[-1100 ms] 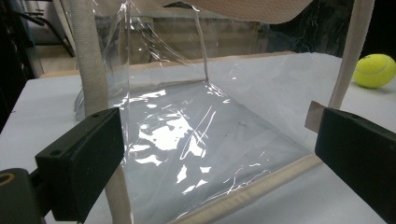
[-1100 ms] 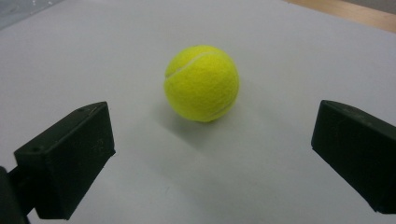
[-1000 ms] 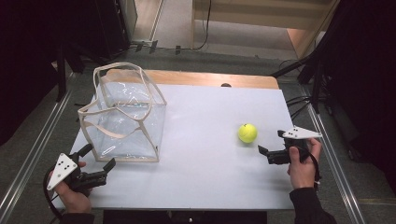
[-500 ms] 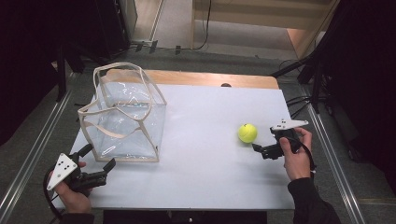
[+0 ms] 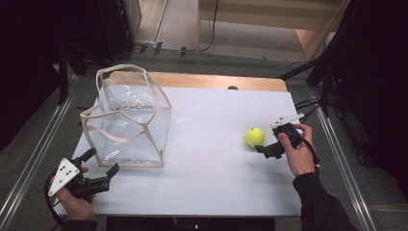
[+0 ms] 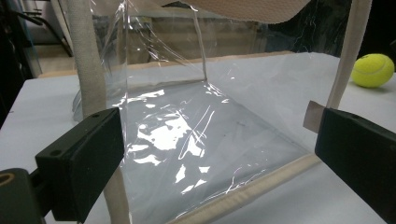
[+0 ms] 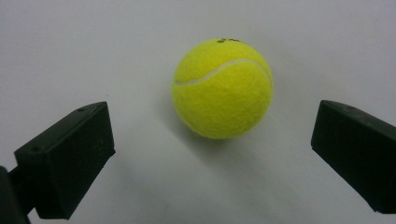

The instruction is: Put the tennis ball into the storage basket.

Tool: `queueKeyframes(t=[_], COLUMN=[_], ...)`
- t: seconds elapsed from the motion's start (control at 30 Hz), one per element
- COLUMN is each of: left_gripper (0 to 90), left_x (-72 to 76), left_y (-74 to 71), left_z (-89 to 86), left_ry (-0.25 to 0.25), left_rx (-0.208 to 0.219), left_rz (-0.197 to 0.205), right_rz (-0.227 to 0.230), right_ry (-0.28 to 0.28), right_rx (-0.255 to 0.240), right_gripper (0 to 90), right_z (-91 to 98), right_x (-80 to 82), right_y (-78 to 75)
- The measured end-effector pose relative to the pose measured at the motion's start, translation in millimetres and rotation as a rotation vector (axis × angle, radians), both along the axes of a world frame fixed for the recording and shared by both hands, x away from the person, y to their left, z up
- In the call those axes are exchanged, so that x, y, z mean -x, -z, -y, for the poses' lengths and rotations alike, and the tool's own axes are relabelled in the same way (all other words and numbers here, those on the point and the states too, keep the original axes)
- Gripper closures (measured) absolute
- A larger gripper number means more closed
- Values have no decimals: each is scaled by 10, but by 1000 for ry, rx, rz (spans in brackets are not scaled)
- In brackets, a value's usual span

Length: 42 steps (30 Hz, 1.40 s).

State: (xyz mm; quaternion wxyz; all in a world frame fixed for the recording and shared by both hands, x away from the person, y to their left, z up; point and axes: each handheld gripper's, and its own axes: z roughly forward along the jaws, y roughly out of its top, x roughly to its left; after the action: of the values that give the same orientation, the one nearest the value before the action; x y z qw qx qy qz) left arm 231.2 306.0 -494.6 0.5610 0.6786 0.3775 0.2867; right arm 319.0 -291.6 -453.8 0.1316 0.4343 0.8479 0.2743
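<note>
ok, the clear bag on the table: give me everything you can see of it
The clear bag is a boxy tote of glossy transparent plastic, creased and glinting, with beige fabric trim along its edges and two beige strap handles that loop above its open top. It stands upright on the white table, near the left edge, and looks empty. The left gripper sits open just in front of its near bottom edge, not touching it. The tennis ball lies well apart to the right.
</note>
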Motion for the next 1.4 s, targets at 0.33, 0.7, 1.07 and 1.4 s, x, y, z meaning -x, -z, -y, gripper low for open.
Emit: queueKeyframes(t=[0.33, 0.7, 1.07, 1.4], left_gripper=[13, 13, 13, 13], left_x=[0, -1, -2, -3], left_y=[-1, -1, -1, -2], left_z=[-2, 0, 0, -2], left_ry=[2, 3, 5, 8], left_rx=[1, 1, -1, -1], left_rz=[1, 0, 1, 2], right_rz=[-43, -104, -161, -184], right_ry=[-1, -1, -23, -16], right_rx=[42, 86, 104, 135], right_gripper=[0, 0, 0, 115], right_z=[-54, -84, -119, -217], right_x=[-164, -325, -430, -537], right_y=[24, 42, 97, 139])
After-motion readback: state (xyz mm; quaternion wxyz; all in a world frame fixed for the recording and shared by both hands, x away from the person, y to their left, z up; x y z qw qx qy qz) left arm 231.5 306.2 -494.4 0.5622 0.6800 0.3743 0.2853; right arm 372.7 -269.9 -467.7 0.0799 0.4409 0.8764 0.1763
